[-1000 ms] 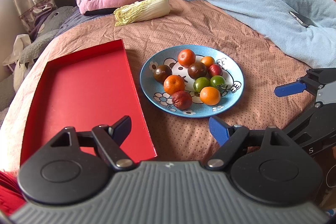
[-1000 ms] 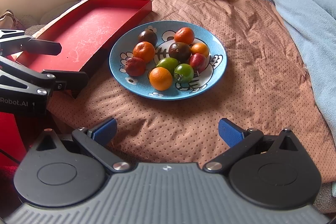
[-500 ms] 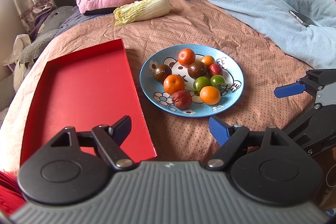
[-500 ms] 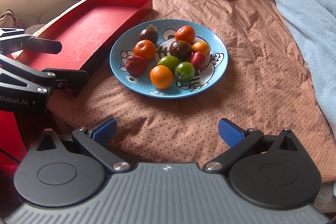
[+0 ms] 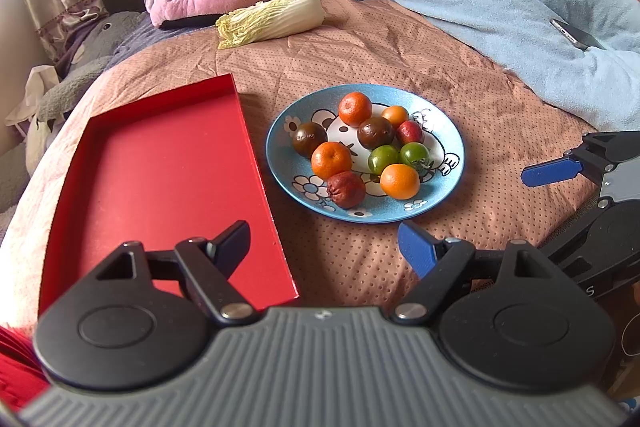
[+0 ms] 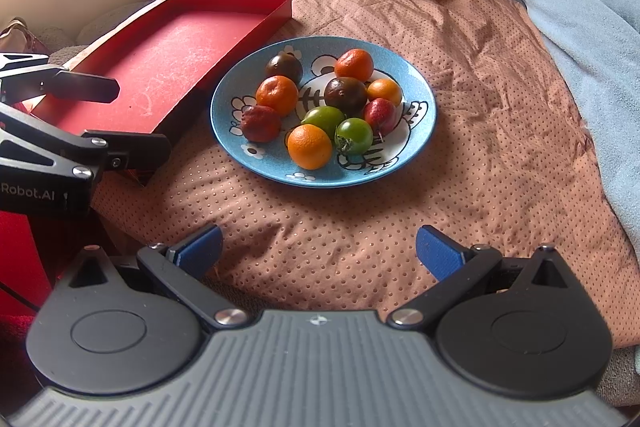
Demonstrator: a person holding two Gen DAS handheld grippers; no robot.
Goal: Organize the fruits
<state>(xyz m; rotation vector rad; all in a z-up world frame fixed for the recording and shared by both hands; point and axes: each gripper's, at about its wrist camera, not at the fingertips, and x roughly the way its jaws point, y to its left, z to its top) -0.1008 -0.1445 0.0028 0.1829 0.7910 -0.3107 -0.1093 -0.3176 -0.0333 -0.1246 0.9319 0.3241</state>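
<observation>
Both tongs held spread and empty short of a plate of fruit on a bed.

The left tongs (image 5: 324,241) and right tongs (image 6: 318,251) are seen wide apart, touching nothing. The round fruits (image 6: 310,146), orange, green, red and dark brown, are gathered on a blue patterned ceramic plate (image 6: 420,143) just beside a bare red rectangular tray (image 5: 160,167) on the dotted pink bedspread (image 6: 480,67).

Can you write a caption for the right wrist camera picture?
Open right gripper faces a blue plate of fruit beside an empty red tray on the bed.
</observation>
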